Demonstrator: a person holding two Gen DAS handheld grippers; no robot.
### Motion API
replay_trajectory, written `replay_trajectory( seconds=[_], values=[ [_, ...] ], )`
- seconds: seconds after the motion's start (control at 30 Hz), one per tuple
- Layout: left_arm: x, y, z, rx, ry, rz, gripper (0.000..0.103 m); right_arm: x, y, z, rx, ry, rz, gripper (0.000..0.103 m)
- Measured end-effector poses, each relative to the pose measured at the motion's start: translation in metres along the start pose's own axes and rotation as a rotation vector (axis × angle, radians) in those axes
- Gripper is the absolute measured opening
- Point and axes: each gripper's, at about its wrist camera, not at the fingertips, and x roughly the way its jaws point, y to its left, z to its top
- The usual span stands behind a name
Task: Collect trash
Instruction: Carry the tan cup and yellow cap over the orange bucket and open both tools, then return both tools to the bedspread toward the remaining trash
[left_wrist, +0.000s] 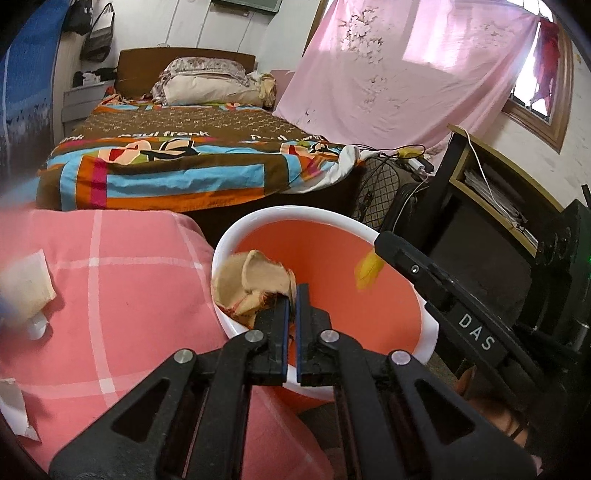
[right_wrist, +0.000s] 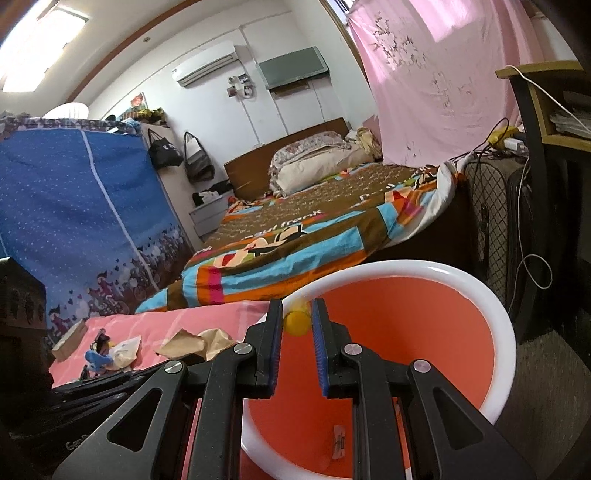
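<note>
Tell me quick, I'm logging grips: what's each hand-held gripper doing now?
Left hand-held gripper: closed on crumpled brown paper, over the bin.
Right hand-held gripper: closed on a small yellow piece.

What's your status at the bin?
Left gripper shut on crumpled beige paper; right gripper shut on small yellow scrap. Both over orange bin. Nothing blocking.

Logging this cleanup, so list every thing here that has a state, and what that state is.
Left tool: shut on crumpled brown paper, over the bin.
Right tool: shut on a small yellow scrap, above the bin's mouth.
Bin: open, upright, nearly empty.
Brown paper on pink cloth: crumpled, not yet collected.
</note>
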Motion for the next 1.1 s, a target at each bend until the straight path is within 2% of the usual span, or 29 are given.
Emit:
replay_trajectory(
  seconds=[0.3, 0.53, 0.63, 0.73, 0.83, 0.9, 1.1],
  values=[
    [-0.005, 0.008, 0.001, -0.030, -0.021, 0.022, 0.021, 0.000, -0.001, 0.000, 0.010, 0.006, -0.004, 0.015],
    [-0.028, 0.019, 0.002, -0.056, -0.112, 0.096, 0.028, -0.003, 0.008, 0.001, -0.022, -0.022, 0.002, 0.015],
    [-0.042, 0.025, 0.003, -0.059, -0.164, 0.141, 0.035, -0.006, 0.015, 0.001, -0.052, -0.046, 0.010, 0.015],
    [-0.057, 0.033, 0.001, -0.062, -0.216, 0.189, 0.046, -0.007, 0.023, 0.001, -0.082, -0.064, 0.016, 0.016],
    [-0.071, 0.039, -0.001, -0.061, -0.267, 0.237, 0.056, -0.009, 0.033, 0.000, -0.110, -0.083, 0.026, 0.021],
    [-0.081, 0.044, -0.004, -0.064, -0.294, 0.271, 0.064, -0.010, 0.038, 0.000, -0.121, -0.095, 0.034, 0.034],
    [-0.111, 0.063, -0.014, -0.089, -0.380, 0.369, 0.082, -0.013, 0.058, -0.004, -0.164, -0.124, 0.070, 0.038]
  ],
)
